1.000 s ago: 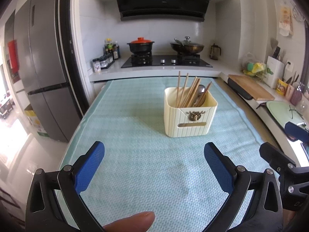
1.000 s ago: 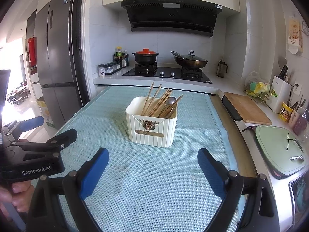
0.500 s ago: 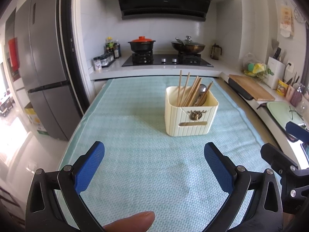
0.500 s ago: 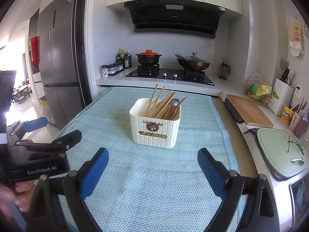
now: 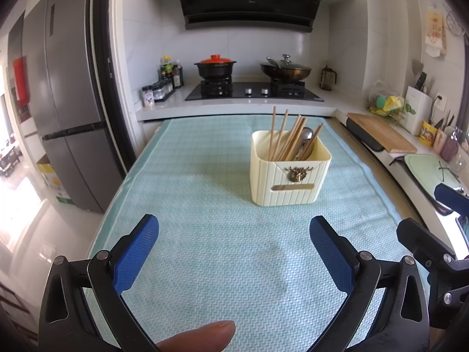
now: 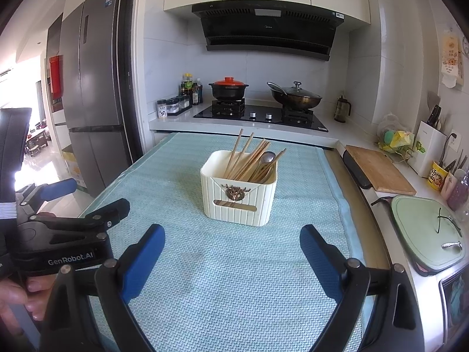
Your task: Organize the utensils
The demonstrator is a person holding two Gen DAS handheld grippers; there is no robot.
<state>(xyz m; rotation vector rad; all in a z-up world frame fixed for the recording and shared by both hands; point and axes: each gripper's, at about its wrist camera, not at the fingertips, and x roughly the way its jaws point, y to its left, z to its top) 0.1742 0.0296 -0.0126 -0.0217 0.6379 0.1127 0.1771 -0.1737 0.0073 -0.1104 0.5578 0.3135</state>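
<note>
Our left gripper [image 5: 234, 237] and right gripper [image 6: 233, 245] hang spread and empty above the mat [image 5: 205, 249], well short of the holder [image 6: 239, 193], where chopsticks [image 6: 249, 158] and seemingly spoons [image 6: 267, 158] already lean, perhaps all sorted

The left gripper [image 5: 234, 249] fills the bottom of its own view, blue pads spread wide with nothing between them; a fingertip [image 5: 202, 336] pokes in at the bottom edge. The right gripper [image 6: 233, 253] is likewise spread wide and holds nothing. At the lower left of the right view, the person's hand [image 6: 17, 299] grips the left tool
</note>
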